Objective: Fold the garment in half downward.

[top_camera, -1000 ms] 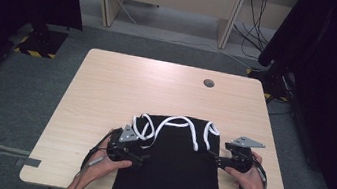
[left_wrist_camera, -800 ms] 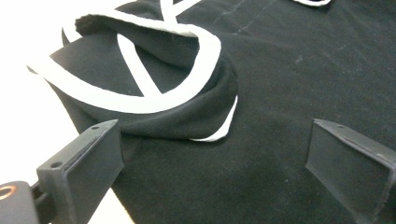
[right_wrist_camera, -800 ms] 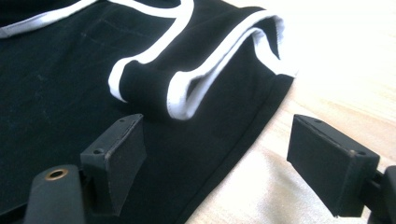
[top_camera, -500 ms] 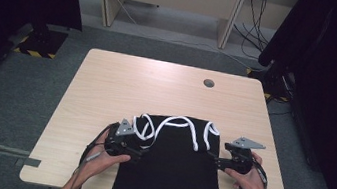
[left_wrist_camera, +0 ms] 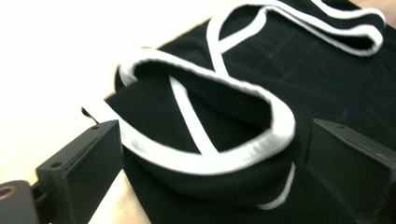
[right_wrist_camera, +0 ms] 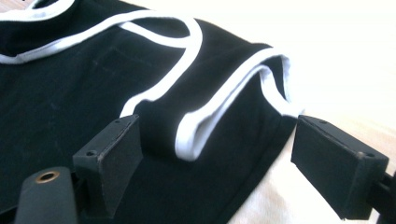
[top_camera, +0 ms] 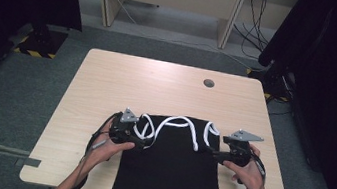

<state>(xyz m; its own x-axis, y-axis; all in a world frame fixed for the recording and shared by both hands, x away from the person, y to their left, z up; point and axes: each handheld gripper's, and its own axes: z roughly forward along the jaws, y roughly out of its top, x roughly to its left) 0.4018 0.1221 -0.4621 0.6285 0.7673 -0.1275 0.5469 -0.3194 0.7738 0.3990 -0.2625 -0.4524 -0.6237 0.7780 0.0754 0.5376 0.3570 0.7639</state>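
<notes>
High view: black white-trimmed cloth garment [top_camera: 170, 170] on wooden counter [top_camera: 167, 89]; both claws spread. I'd pinch each strap loop squarely.

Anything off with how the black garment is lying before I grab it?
Yes. The black garment is not flat at its top: the white-trimmed armholes are rumpled into raised loops, and its lower end hangs over the table edge. Left gripper and right gripper stand open at the two top corners.
</notes>
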